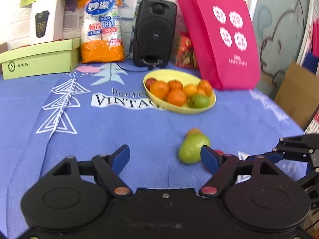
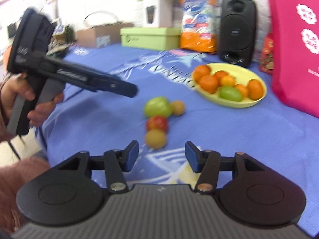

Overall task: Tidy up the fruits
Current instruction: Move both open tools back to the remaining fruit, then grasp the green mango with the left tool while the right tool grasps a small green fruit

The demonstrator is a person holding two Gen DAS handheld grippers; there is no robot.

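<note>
On the blue cloth lie loose fruits: a green fruit [image 2: 158, 107], a small tan one [image 2: 177, 107], a red one [image 2: 157, 123] and a yellow-orange one [image 2: 155, 139]. A yellow bowl [image 2: 239, 104] behind them holds several oranges and a green fruit. My right gripper [image 2: 161, 156] is open and empty, just short of the yellow-orange fruit. In the left wrist view my left gripper [image 1: 164, 157] is open and empty, its right finger beside the green fruit [image 1: 192, 149], with the bowl [image 1: 179, 110] farther back. A hand holds the left gripper [image 2: 132, 90] left of the fruits.
Along the back stand a black speaker [image 1: 154, 33], an orange bag of paper cups [image 1: 101, 27], a green box [image 1: 39, 59] and a pink bag [image 1: 223, 39]. A cardboard box [image 1: 299, 97] sits off the right edge. The right gripper [image 1: 279, 153] shows at the far right.
</note>
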